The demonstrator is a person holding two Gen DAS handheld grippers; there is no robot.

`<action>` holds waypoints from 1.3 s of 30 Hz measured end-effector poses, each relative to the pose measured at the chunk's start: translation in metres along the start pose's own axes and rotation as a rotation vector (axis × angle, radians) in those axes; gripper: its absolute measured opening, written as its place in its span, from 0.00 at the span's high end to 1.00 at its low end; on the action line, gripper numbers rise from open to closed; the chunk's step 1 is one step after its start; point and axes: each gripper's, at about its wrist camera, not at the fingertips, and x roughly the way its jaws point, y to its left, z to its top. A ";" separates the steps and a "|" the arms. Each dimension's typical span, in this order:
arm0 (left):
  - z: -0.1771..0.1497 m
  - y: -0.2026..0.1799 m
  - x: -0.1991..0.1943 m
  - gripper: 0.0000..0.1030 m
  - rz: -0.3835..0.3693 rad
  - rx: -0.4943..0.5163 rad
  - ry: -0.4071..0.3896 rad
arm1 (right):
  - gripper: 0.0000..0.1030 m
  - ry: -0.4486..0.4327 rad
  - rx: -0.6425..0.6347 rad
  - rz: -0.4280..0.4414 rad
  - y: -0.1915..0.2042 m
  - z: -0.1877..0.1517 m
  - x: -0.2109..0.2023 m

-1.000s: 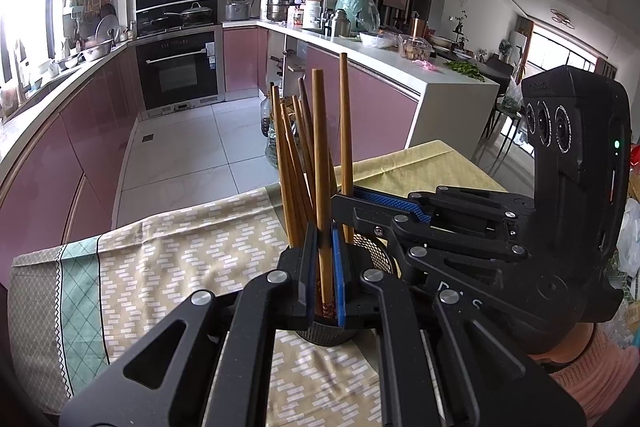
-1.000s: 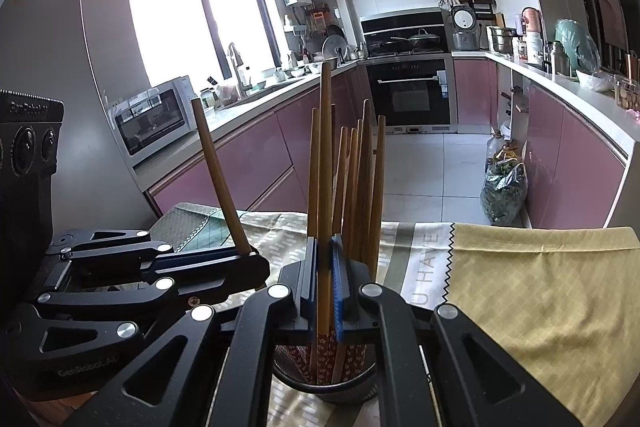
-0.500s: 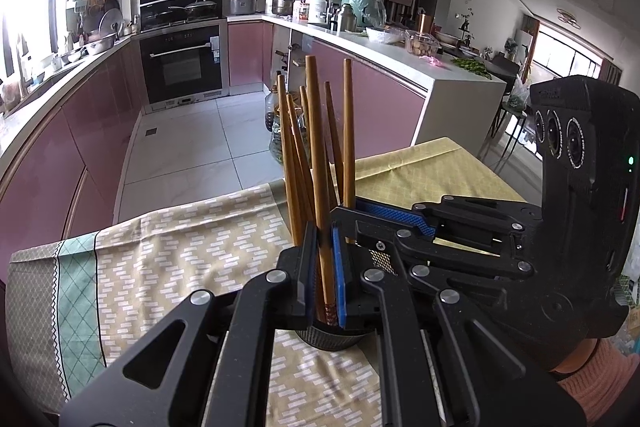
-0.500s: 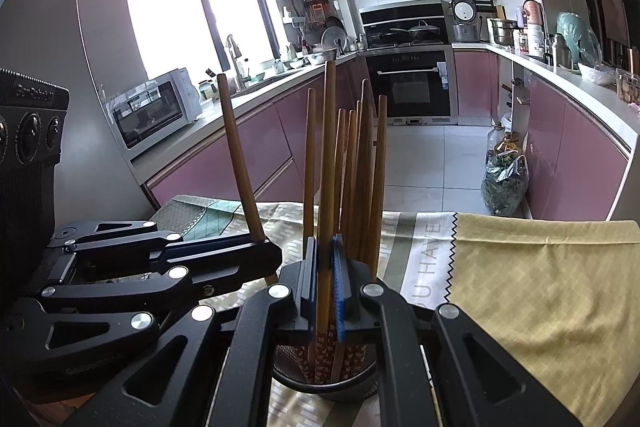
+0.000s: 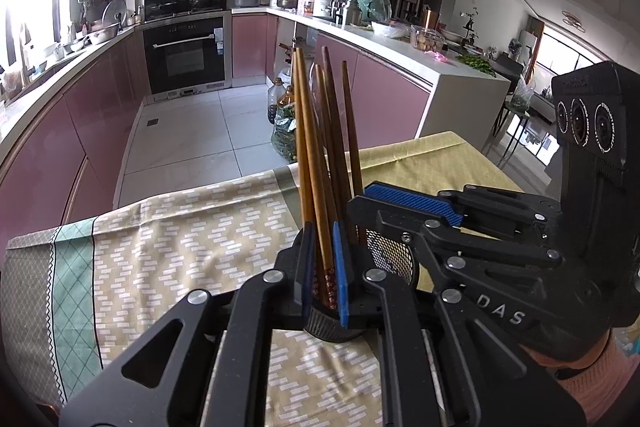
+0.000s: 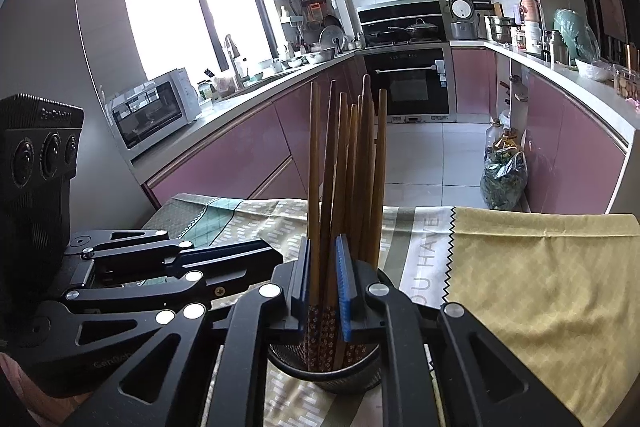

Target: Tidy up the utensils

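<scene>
A black mesh holder stands on the cloth-covered table and holds several wooden chopsticks. My left gripper sits over the holder's near rim, its blue pads slightly parted around chopsticks that stand loose in the holder. My right gripper is at the holder from the other side, its pads also slightly parted around chopsticks. Each gripper shows in the other's view, the right and the left.
The table wears a patterned cloth and a yellow cloth. Beyond the table edge lie a tiled floor, pink cabinets, an oven and a bag of greens on the floor.
Both grippers' pads have parted a little. The chopstick in my left gripper has dropped into the holder with the others. The one in my right has settled lower too.
</scene>
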 end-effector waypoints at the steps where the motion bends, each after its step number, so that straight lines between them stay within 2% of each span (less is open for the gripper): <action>1: -0.002 0.001 -0.004 0.83 0.011 -0.002 -0.013 | 0.84 -0.003 0.000 0.001 0.001 -0.001 -0.003; 2: -0.004 0.003 -0.009 0.78 0.021 -0.003 -0.026 | 0.83 -0.007 -0.001 0.000 0.001 -0.002 -0.005; 5: -0.012 0.009 -0.026 0.67 0.057 -0.013 -0.078 | 0.66 -0.026 -0.013 -0.011 0.005 -0.006 -0.015; 7: -0.019 0.015 -0.039 0.53 0.095 -0.027 -0.117 | 0.57 -0.042 -0.030 -0.029 0.009 -0.010 -0.022; 8: -0.022 0.017 -0.045 0.39 0.112 -0.034 -0.133 | 0.49 -0.050 -0.035 -0.037 0.011 -0.012 -0.024; 9: -0.025 0.020 -0.052 0.34 0.130 -0.041 -0.157 | 0.43 -0.058 -0.042 -0.048 0.012 -0.015 -0.027; 11: -0.033 0.023 -0.063 0.31 0.169 -0.042 -0.192 | 0.39 -0.069 -0.070 -0.082 0.017 -0.021 -0.032; 12: -0.037 0.024 -0.068 0.24 0.189 -0.042 -0.207 | 0.32 -0.072 -0.079 -0.097 0.019 -0.024 -0.034; 14: -0.046 0.025 -0.076 0.16 0.214 -0.049 -0.227 | 0.19 -0.088 -0.094 -0.118 0.024 -0.029 -0.039; 16: -0.055 0.024 -0.085 0.13 0.231 -0.050 -0.245 | 0.11 -0.121 -0.107 -0.145 0.028 -0.035 -0.046; 17: -0.060 0.022 -0.090 0.08 0.244 -0.049 -0.255 | 0.06 -0.133 -0.111 -0.155 0.030 -0.037 -0.048; 30: -0.099 0.019 -0.139 0.06 0.372 -0.052 -0.382 | 0.06 -0.203 -0.123 -0.199 0.053 -0.065 -0.069; 39: -0.115 0.014 -0.154 0.06 0.397 -0.055 -0.410 | 0.06 -0.229 -0.125 -0.186 0.064 -0.072 -0.079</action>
